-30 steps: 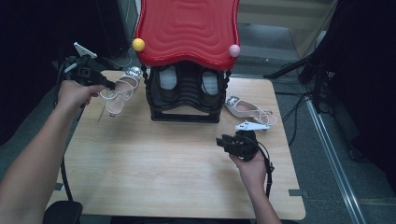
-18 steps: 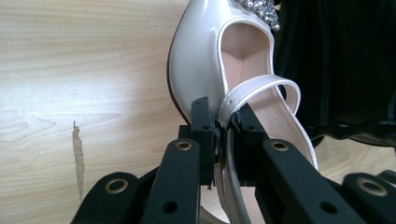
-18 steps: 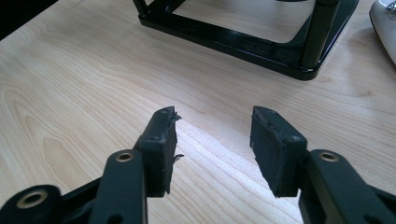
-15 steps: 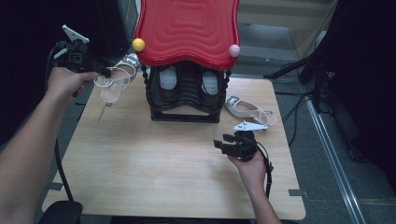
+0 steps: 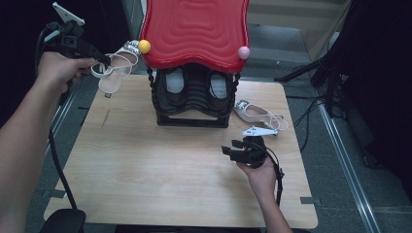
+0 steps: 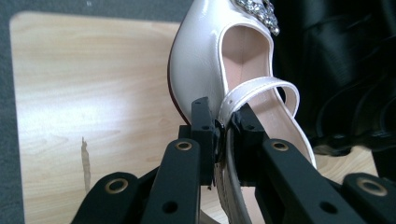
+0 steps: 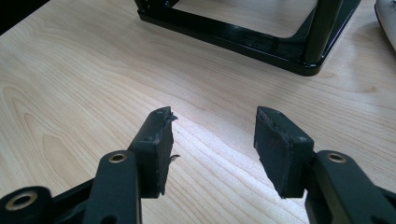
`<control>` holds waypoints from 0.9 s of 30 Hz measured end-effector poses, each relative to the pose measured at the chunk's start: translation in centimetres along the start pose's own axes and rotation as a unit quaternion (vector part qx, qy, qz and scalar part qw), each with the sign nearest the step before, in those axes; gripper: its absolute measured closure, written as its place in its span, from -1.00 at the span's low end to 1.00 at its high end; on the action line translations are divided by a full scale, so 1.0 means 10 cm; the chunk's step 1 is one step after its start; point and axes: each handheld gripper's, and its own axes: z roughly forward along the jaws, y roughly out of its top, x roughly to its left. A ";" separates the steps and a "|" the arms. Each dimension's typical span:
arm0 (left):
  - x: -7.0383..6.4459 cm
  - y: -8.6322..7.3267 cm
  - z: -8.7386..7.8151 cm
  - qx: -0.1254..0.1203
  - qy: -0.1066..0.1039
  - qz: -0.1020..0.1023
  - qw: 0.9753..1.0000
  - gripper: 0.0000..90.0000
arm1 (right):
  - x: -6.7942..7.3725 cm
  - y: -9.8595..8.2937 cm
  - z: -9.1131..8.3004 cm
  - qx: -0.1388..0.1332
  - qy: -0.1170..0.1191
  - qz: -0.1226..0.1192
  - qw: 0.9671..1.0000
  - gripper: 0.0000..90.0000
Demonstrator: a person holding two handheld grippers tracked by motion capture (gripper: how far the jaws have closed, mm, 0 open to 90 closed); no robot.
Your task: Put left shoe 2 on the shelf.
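Aloft, the left gripper (image 6: pixel 223 128) pinches a white heeled shoe (image 6: pixel 219 60) by its side wall, just left of the black shoe rack (image 5: pixel 193 104), seemingly for shelving; the right gripper (image 7: pixel 212 149) rests wide open, holding nothing.

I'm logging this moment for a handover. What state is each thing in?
Left gripper: fingers shut on the white shoe's side.
White shoe: lifted off the table, beside the rack.
Second white shoe: lying on the table.
Right gripper: fingers open, empty, above the table.
Shoe rack: upright, red top.
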 end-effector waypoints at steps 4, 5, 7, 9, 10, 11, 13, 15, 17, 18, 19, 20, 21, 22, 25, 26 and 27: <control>-0.09 0.11 -0.14 -0.006 0.000 0.003 1.000 0.83 | 0.00 0.00 0.01 0.003 0.002 0.003 1.000 0.08; -0.12 0.13 -0.18 -0.011 0.001 0.002 1.000 0.83 | 0.00 0.00 0.01 0.003 0.001 0.002 1.000 0.08; -0.17 0.18 -0.25 -0.013 0.003 0.008 1.000 0.83 | 0.01 0.00 0.00 0.003 0.000 0.002 1.000 0.08; -0.23 0.23 -0.33 -0.014 0.002 0.016 1.000 0.83 | 0.00 0.00 0.00 0.002 0.000 0.002 1.000 0.08; -0.29 0.25 -0.38 -0.022 0.001 0.014 1.000 0.83 | 0.00 0.00 0.00 0.003 -0.001 0.003 1.000 0.08; -0.35 0.29 -0.45 -0.024 0.001 0.017 1.000 0.83 | -0.01 0.00 0.00 0.003 -0.002 0.002 1.000 0.08; -0.39 0.32 -0.50 -0.026 -0.001 0.019 0.999 0.83 | -0.01 0.00 0.00 0.003 -0.002 0.002 1.000 0.08; -0.44 0.36 -0.59 -0.032 -0.001 0.025 0.999 0.83 | 0.00 0.00 0.01 0.004 -0.002 0.002 1.000 0.08; -0.52 0.40 -0.68 -0.039 -0.004 0.031 0.999 0.83 | 0.00 0.00 0.01 0.005 -0.002 0.004 1.000 0.08; -0.57 0.42 -0.72 -0.040 -0.008 0.032 0.999 0.83 | 0.00 0.00 0.01 0.006 -0.002 0.005 1.000 0.08; -0.61 0.43 -0.78 -0.047 -0.011 0.034 0.998 0.83 | 0.00 0.00 0.01 0.006 -0.003 0.005 1.000 0.08; -0.65 0.45 -0.83 -0.053 -0.015 0.038 0.998 0.83 | -0.01 0.00 0.01 0.007 -0.004 0.006 1.000 0.08; -0.69 0.47 -0.88 -0.059 -0.018 0.039 0.997 0.83 | -0.01 0.00 0.00 0.006 -0.003 0.007 1.000 0.08; -0.72 0.49 -0.94 -0.067 -0.020 0.039 0.997 0.83 | -0.01 0.00 0.00 0.005 -0.004 0.007 1.000 0.08; -0.85 0.55 -1.09 -0.078 -0.017 0.046 0.996 0.83 | -0.01 0.00 0.00 0.004 -0.003 0.007 1.000 0.08; -0.88 0.56 -1.11 -0.083 -0.017 0.046 0.995 0.83 | -0.01 0.00 0.00 0.005 -0.003 0.006 1.000 0.08; -0.91 0.58 -1.15 -0.086 -0.015 0.052 0.995 0.83 | -0.01 0.00 0.00 0.006 -0.003 0.007 1.000 0.08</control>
